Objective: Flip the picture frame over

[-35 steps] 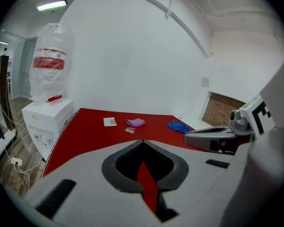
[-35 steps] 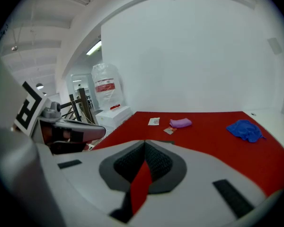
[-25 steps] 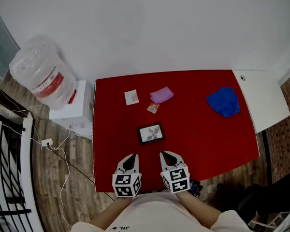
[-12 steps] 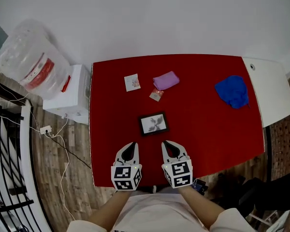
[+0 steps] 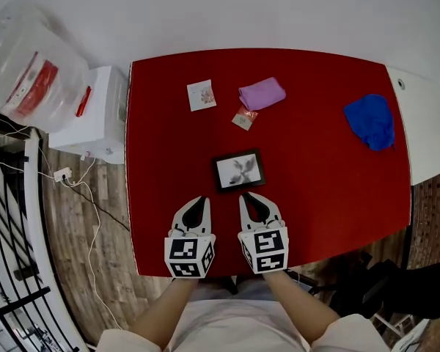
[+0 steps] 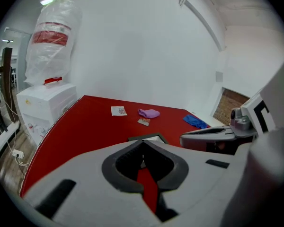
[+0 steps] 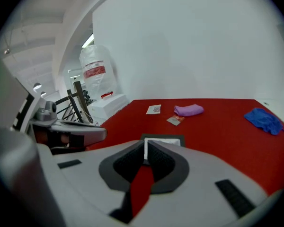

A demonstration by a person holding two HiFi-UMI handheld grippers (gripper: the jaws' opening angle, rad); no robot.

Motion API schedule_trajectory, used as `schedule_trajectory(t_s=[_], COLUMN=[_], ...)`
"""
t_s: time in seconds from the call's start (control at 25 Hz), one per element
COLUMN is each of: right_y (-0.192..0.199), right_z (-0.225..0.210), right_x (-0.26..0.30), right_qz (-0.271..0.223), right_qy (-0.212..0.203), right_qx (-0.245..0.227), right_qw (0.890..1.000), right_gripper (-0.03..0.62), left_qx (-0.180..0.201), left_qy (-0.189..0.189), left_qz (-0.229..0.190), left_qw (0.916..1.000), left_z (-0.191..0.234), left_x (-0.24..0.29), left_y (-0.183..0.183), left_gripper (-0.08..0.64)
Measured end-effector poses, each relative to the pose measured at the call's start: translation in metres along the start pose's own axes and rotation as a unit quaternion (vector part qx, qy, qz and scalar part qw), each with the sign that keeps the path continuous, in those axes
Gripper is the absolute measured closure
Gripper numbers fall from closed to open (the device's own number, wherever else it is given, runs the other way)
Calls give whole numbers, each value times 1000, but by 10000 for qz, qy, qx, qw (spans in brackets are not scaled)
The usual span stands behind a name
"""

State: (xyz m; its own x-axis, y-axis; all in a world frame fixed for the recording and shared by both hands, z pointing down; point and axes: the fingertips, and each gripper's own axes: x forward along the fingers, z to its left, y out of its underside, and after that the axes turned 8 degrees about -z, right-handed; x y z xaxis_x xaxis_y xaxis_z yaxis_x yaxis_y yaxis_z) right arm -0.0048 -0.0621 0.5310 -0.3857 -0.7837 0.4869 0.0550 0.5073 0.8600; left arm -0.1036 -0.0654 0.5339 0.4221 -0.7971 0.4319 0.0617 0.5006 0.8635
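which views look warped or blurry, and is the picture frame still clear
head view: sharp, evenly lit, but the wide lens bows the edges of the red table; picture frame clear. left gripper view: fisheye, black corners, left gripper body soft up close. right gripper view: same warp and dark rim, right gripper soft too.

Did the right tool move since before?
Yes. The right tool has come forward across the red table, closer to the picture frame.

Lying on the far half of the red table point(image 5: 161, 145): card point(image 5: 201, 94), purple cloth point(image 5: 262, 93), packet point(image 5: 243, 118) just beside that cloth, blue cloth point(image 5: 372, 120) off to the right. Standing left of the table: white dispenser point(image 5: 95, 119), carrying a jug point(image 5: 29, 79).
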Motion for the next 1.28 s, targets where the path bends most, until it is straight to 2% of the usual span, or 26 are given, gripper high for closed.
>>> schedule_trajectory(t_s=[0.24,0.36,0.84,1.04,1.2,1.28], right_y=[17,28,40,48,53,53], right_z=[12,17,32,28,24,23], right_x=[41,58,114,122,126,126], right_qz=[186,292,558,867,900,936], right_qy=[33,7,168,397,619,699], right_qx=[19,143,57,-268,-567,-604], right_qw=[9998,9995,9983,9951,9924,9913], right_gripper=[580,525,442,440,442,468], left_qx=[-66,-111,-292,-360,-395,-426], left_qy=[-35,-95,-233,-277,-328,-359], left_qz=[102,163,263,282,280,285], left_qw=[9999,9998,9990,9986,9983,9980], left_z=[23,33,58,66,71,74], left_x=[10,11,12,10,7,5], left_y=[14,21,40,44,46,47], left_gripper=[554,554,554,554,554,554])
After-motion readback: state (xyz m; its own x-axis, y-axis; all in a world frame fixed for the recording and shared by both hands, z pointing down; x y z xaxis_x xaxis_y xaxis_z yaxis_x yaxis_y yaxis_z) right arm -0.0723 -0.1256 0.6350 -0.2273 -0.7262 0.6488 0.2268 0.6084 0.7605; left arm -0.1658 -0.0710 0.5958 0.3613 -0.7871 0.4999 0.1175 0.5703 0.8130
